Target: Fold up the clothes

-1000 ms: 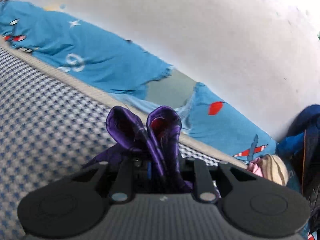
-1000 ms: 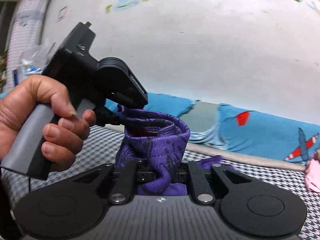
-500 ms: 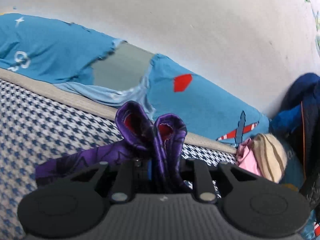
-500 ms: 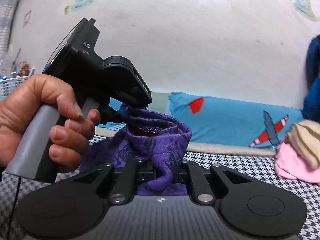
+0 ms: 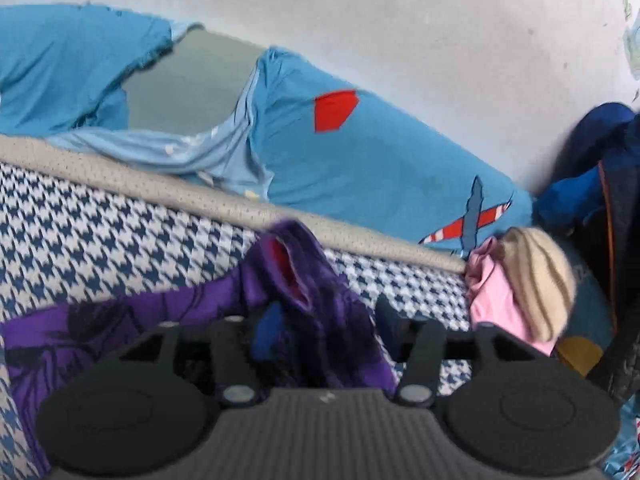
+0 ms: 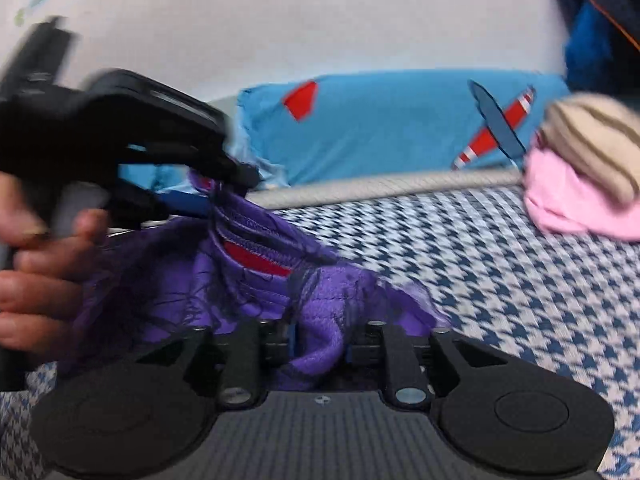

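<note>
A purple patterned garment with a red lining [image 5: 312, 292] lies bunched on the houndstooth bed cover [image 5: 100, 240]. My left gripper [image 5: 326, 324] is low over the cover. Its jaws are opening and stand well apart; the cloth sags loosely between them, leaning on the left pad. In the right wrist view the left gripper [image 6: 224, 184], held by a hand [image 6: 36, 280], sits at the garment's far left end. My right gripper [image 6: 320, 340] has a thick fold of the purple garment [image 6: 332, 304] filling its narrow gap. Its jaws are opening slightly.
A pink garment under a beige striped knit [image 5: 524, 280] [image 6: 580, 176] lies to the right on the cover. Blue bedding with aeroplane prints [image 5: 380, 152] runs along the white wall. A dark blue jacket [image 5: 600, 168] hangs at the far right.
Both grippers came down onto the bed and shifted towards the pink pile. The left jaws spread wide and the two upright purple folds slumped. The right jaws still hold cloth.
</note>
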`<move>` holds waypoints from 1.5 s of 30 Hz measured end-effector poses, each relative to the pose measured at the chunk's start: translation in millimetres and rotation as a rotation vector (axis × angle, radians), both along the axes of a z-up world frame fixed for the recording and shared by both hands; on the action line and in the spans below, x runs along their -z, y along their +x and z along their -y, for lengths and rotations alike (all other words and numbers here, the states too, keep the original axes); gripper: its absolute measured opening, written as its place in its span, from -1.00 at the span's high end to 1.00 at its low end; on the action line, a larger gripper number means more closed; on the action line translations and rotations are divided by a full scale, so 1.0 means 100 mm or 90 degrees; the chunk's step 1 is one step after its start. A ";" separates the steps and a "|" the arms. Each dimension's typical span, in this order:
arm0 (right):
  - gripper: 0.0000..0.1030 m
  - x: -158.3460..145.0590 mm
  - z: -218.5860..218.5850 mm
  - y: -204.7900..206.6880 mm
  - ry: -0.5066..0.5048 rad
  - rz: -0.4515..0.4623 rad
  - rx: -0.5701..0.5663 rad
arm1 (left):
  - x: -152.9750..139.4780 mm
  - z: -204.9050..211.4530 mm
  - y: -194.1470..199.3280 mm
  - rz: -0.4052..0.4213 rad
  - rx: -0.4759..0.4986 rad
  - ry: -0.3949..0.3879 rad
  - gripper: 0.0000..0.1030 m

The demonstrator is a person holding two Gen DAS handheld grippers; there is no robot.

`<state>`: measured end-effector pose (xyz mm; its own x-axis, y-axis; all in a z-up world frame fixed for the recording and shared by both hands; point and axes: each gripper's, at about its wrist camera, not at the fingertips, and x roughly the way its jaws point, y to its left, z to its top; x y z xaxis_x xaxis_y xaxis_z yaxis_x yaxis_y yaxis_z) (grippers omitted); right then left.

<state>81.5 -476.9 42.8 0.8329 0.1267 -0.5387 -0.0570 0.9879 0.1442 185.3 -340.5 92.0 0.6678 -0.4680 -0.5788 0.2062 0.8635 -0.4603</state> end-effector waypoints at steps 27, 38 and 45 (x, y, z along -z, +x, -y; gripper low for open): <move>0.54 -0.24 0.01 -0.13 0.051 0.065 -0.038 | 0.19 -1.01 -0.65 -0.007 -0.109 0.086 -0.40; 0.55 -0.04 -0.27 0.12 0.019 0.052 -0.082 | 0.33 -0.79 -0.48 0.006 -0.164 0.145 -0.42; 0.57 0.12 -0.20 0.36 -0.010 0.034 -0.031 | 0.45 -0.69 -0.31 0.007 -0.180 0.173 -0.53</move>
<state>117.6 -456.5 31.1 0.8533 0.1594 -0.4965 -0.1119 0.9859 0.1241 154.5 -272.0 46.6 0.7548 -0.0959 -0.6489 -0.0535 0.9770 -0.2065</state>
